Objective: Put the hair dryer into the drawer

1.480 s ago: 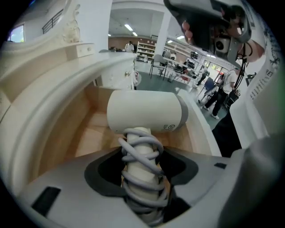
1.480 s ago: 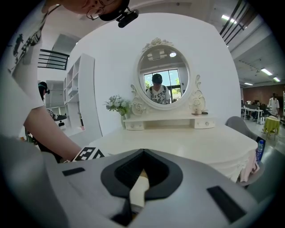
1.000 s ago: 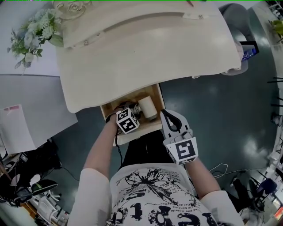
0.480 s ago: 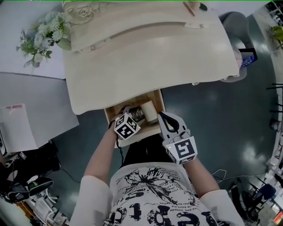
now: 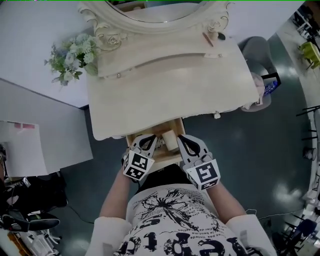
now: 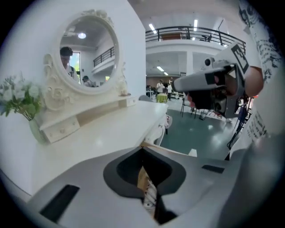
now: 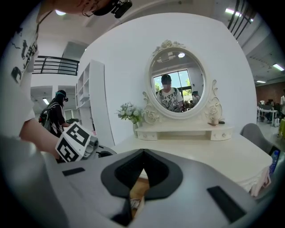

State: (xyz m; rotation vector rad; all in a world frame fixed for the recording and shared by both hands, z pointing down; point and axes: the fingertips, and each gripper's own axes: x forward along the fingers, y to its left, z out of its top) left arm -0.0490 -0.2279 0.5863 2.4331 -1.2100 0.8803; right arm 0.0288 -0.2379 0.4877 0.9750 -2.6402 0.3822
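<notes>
Dark green floor (image 5: pixel 240 145) runs round the white table (image 5: pixel 170 95) at which we stand. Nearest to us is our printed shirt (image 5: pixel 175 220). Just beyond it, both grippers hang side by side over the front of the open drawer (image 5: pixel 167 156), which juts from under the table edge.

Our left gripper (image 5: pixel 151 140) has just closed its jaws. They meet at the tips with nothing between them. Our right gripper (image 5: pixel 182 140) has its jaws together too and holds nothing. In each gripper view we see only a sliver of the wooden drawer below the joined tips.

Our hair dryer (image 5: pixel 169 142) lies inside the drawer, and its pale barrel shows in the gap between the two grippers. We cannot tell whether either gripper touches it.

Past the drawer the tabletop spreads bare and pale. At its far edge a low shelf (image 5: pixel 160 52) with small knobbed fronts runs across. Behind that an oval mirror (image 5: pixel 160 10) stands in a carved frame. Flowers (image 5: pixel 70 60) sit at the shelf's left end against the white wall (image 5: pixel 30 45).
</notes>
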